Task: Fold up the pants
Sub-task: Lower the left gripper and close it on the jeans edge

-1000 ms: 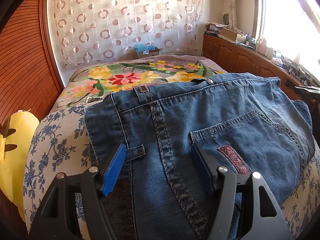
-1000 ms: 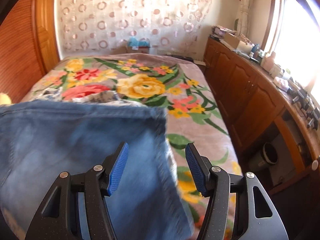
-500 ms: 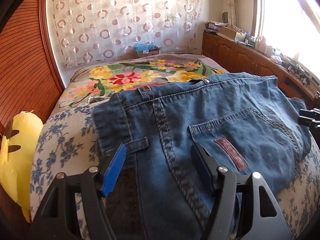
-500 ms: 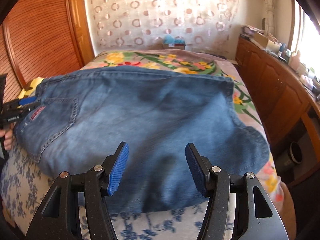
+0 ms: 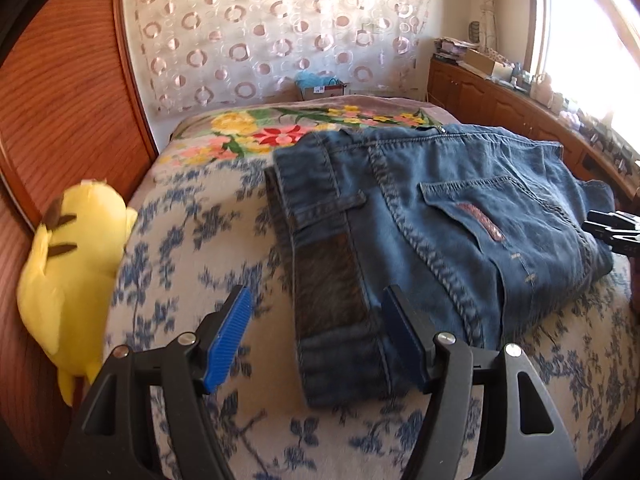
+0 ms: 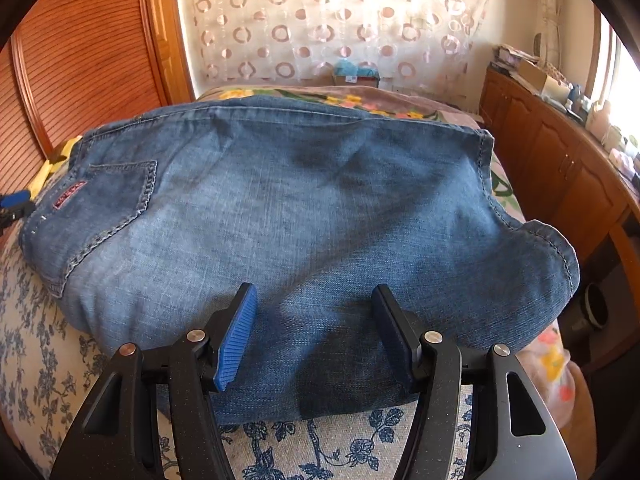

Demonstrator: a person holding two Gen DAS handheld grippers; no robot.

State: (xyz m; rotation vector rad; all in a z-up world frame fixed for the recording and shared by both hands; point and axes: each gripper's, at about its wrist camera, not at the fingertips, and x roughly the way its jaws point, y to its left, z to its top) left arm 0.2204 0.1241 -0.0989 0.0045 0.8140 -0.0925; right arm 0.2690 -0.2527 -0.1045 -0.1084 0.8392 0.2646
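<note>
Blue jeans lie folded on the bed, back pocket up and waistband toward the left. My left gripper hovers open over the waistband end, its pads clear of the cloth. In the right wrist view the jeans fill the middle, with the leg hems at the right. The right gripper is open just above their near edge and pinches nothing. Each gripper shows at the edge of the other's view: the right gripper beside the pocket side, the left gripper by the waistband.
The bed has a blue-flowered cover in front and a bright floral blanket behind. A yellow plush toy leans on the wooden panel wall at the left. Wooden cabinets with clutter on top run along the right.
My left gripper moved left, so the jeans now sit mostly to its right. The right gripper swung from the hem corner and sank over the near edge of the flat jeans.
</note>
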